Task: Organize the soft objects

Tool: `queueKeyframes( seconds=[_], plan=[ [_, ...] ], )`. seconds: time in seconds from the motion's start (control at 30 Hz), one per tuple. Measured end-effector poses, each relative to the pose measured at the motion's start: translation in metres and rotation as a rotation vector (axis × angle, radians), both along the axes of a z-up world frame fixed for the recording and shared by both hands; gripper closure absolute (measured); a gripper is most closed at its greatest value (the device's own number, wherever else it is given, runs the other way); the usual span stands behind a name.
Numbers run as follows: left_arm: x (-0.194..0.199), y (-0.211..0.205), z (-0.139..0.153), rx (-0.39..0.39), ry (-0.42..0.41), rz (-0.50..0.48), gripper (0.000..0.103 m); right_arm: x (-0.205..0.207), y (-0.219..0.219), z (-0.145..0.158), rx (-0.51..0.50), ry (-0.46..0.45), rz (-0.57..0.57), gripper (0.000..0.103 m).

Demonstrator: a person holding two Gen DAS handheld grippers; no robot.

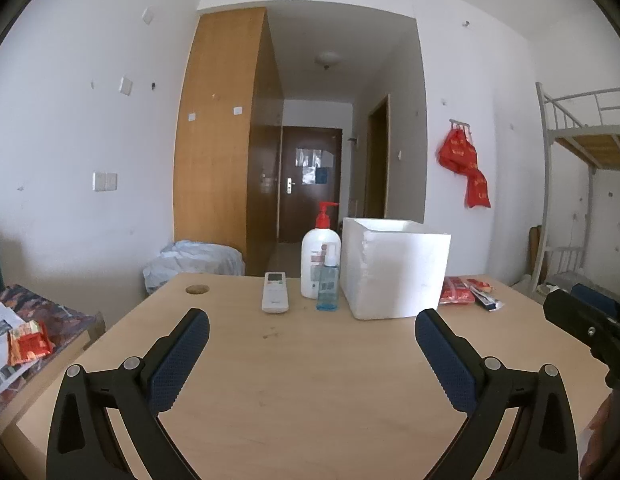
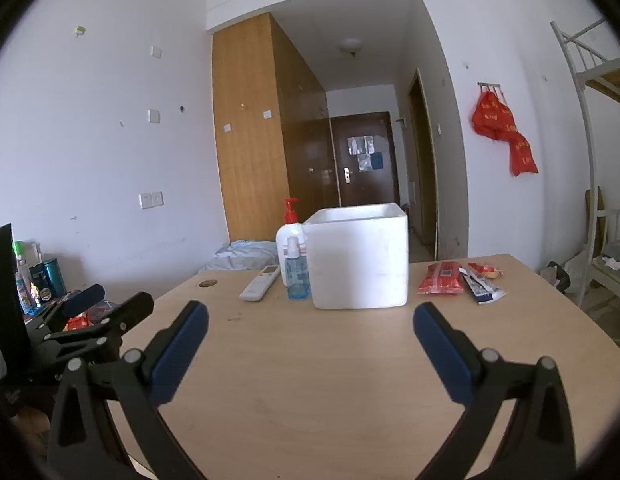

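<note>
Both grippers hover low over a wooden desk [image 2: 310, 360], jaws spread wide and holding nothing. Ahead of the right gripper [image 2: 311, 330], slightly right of its jaw line, stands a white foam box [image 2: 359, 260], open at the top. Just right of the box, beyond the right finger, lie the soft things: a red packet [image 2: 441, 278], a dark-printed sachet [image 2: 479, 286] and a small red wrapper [image 2: 485, 269], close together. The left gripper [image 1: 311, 338] faces a remote [image 1: 275, 292], a pump bottle [image 1: 318, 258] and a small blue bottle [image 1: 328, 284], all left of the box. The likely first step is taking the red packet: the right gripper would do best to swing right, come in low and flat, pinch one edge lightly, and spare the neighbours.
</note>
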State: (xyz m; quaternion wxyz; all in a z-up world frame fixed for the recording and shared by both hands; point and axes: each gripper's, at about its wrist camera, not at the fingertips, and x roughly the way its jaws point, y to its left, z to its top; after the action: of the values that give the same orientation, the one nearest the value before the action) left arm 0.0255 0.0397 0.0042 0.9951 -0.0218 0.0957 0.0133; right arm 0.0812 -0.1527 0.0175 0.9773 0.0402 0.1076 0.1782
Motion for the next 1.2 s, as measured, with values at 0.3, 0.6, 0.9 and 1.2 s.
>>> queueKeyframes(
  seconds=[0.3, 0.6, 0.9, 1.2],
  plan=[
    [-0.0002, -0.0023, 0.0002, 0.007, 0.006, -0.011, 0.000, -0.0006, 0.0002, 0.0004, -0.003, 0.001, 0.004, 0.000],
    [0.0001, -0.0039, 0.0010, 0.012, 0.008, -0.013, 0.000, -0.0006, 0.0000, 0.0001, -0.004, 0.002, 0.005, 0.000],
    [0.0003, -0.0063, 0.0025, 0.016, 0.010, -0.021, 0.000, -0.0013, -0.0004, 0.0002, -0.005, 0.002, 0.006, 0.000],
    [-0.0007, -0.0049, 0.0031, 0.005, 0.007, -0.063, 0.000, -0.0020, 0.0003, -0.0010, -0.010, 0.003, 0.012, 0.000]
  ],
)
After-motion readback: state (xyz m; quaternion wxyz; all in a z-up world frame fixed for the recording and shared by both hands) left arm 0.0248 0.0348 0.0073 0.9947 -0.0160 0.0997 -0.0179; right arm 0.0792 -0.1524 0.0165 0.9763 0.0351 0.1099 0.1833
